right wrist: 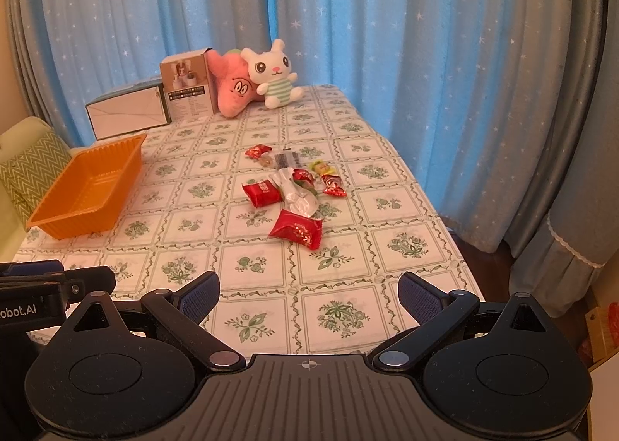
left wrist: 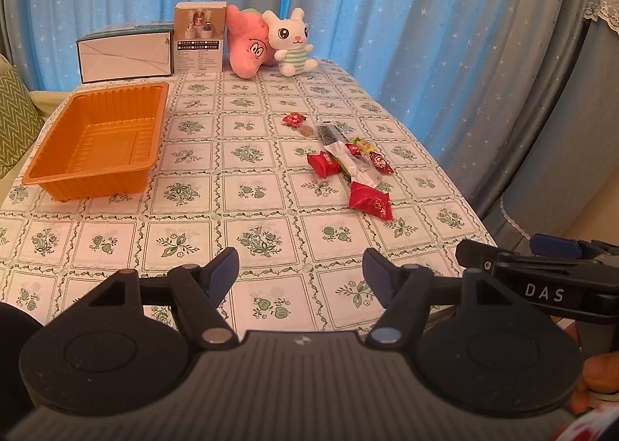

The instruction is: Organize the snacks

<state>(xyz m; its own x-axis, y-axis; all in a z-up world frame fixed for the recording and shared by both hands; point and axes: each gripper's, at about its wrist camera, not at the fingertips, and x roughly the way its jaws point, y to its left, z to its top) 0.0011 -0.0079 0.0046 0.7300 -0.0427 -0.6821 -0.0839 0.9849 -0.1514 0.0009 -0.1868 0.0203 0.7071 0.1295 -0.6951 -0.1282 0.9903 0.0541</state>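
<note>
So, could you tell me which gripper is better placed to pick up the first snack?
Probably the right gripper: open, with the nearest red snack packet almost straight ahead. From the left gripper, it lies off to the right.

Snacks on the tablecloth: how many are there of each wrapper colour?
Red wrappers: 5
Yellow-green wrapper: 1
Dark striped packet: 1
Silvery clear wrapper: 1
Clear wrapper with a brown sweet: 1
Total: 9 visible, though the overlapping pile may hide more.
</note>
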